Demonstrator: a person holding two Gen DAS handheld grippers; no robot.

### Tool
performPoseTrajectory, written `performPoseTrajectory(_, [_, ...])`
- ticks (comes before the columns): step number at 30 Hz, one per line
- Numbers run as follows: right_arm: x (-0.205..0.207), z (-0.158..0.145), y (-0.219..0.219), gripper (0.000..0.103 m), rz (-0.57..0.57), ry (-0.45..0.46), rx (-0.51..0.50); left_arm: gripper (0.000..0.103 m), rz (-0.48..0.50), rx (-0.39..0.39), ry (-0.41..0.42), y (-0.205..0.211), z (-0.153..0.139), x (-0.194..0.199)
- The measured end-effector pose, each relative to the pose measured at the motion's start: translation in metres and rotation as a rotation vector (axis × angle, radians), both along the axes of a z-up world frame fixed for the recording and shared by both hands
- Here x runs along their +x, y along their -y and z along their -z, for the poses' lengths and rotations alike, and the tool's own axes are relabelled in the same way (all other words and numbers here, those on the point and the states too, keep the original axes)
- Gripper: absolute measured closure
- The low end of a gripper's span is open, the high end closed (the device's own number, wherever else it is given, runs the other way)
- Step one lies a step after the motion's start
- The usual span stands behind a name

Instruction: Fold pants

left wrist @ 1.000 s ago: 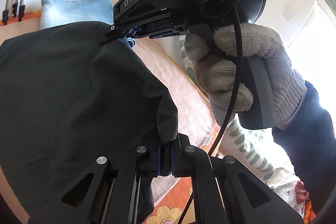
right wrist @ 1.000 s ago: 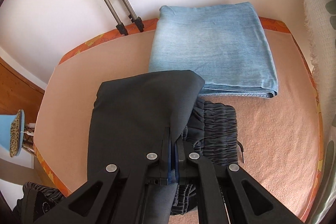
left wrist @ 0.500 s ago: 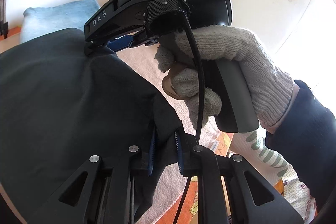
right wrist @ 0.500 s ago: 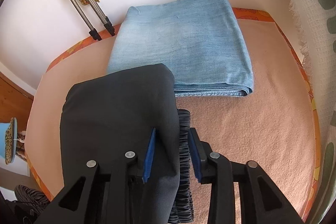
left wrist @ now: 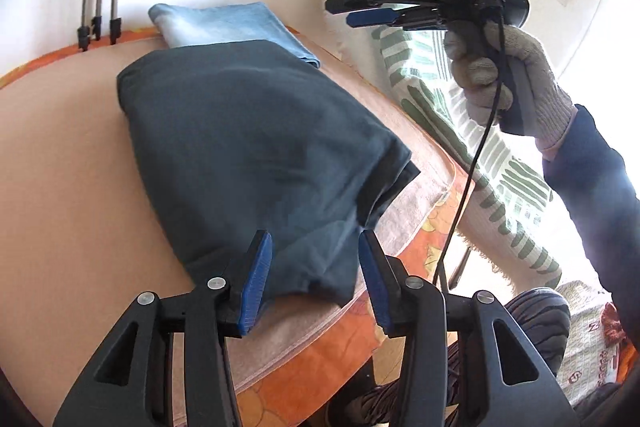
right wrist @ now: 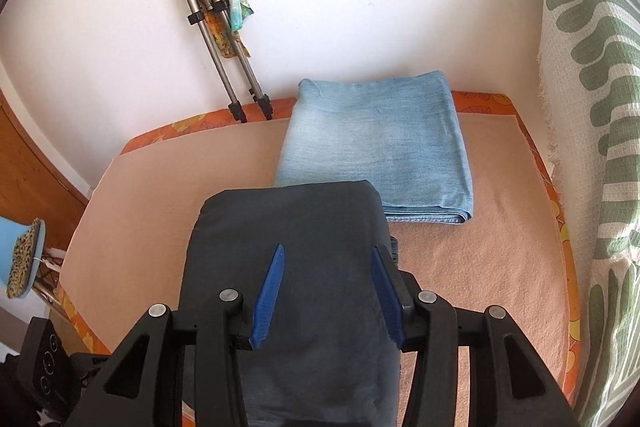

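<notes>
While the folded dark pants (right wrist: 288,259) lay on the peach-covered bed (right wrist: 480,267), touching the folded blue jeans (right wrist: 376,147) behind, both the left gripper (left wrist: 314,275) and right gripper (right wrist: 328,279) were opening, pads clear of cloth, grasping nothing.

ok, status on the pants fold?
Left hand-held gripper and right hand-held gripper opening, nothing clamped. Dark folded cloth pants flat on peach blanket. Folded light-blue denim touching behind.
</notes>
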State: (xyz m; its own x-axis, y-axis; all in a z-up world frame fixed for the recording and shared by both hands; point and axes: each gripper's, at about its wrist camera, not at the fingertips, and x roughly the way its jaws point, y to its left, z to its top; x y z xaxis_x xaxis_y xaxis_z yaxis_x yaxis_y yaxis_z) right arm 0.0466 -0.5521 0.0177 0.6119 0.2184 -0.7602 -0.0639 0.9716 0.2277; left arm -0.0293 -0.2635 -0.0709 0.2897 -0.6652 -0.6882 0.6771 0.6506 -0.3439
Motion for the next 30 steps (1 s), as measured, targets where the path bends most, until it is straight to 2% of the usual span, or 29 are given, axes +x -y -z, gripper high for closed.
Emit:
performPoseTrajectory(6, [0.019,-0.002,-0.071,0.055,-0.131,-0.014,-0.019,0.059,-0.09,0.015,-0.123,-0.018,0.042,0.005])
performPoseTrajectory(9, [0.042,0.014,-0.108,0.055,-0.19,-0.047,-0.006,0.059,-0.097,0.006,-0.105,-0.018,0.051,0.002])
performPoseTrajectory(11, [0.06,0.029,-0.13,0.056,-0.211,-0.069,-0.025,0.059,-0.101,-0.018,-0.126,-0.013,0.053,0.005])
performPoseTrajectory(16, [0.106,0.057,-0.161,0.056,-0.222,-0.115,0.012,0.06,-0.095,-0.077,-0.141,0.0,0.054,0.01])
performPoseTrajectory(19, [0.13,0.063,-0.185,0.055,-0.273,-0.118,-0.112,0.069,-0.076,-0.081,-0.122,0.007,0.055,0.009])
performPoseTrajectory(24, [0.166,0.088,-0.217,0.05,-0.418,-0.238,-0.318,0.086,-0.077,-0.113,-0.137,0.008,0.059,0.013])
performPoseTrajectory(26, [0.172,0.098,-0.224,0.05,-0.453,-0.271,-0.384,0.088,-0.073,-0.122,-0.148,0.007,0.061,0.015])
performPoseTrajectory(27, [0.173,0.101,-0.227,0.053,-0.48,-0.288,-0.399,0.089,-0.07,-0.123,-0.148,0.007,0.061,0.015])
performPoseTrajectory(28, [0.173,0.103,-0.23,0.07,-0.509,-0.303,-0.405,0.089,-0.067,-0.123,-0.148,0.006,0.062,0.015])
performPoseTrajectory(30, [0.17,0.106,-0.235,0.081,-0.552,-0.336,-0.417,0.089,-0.058,-0.119,-0.142,0.007,0.062,0.015])
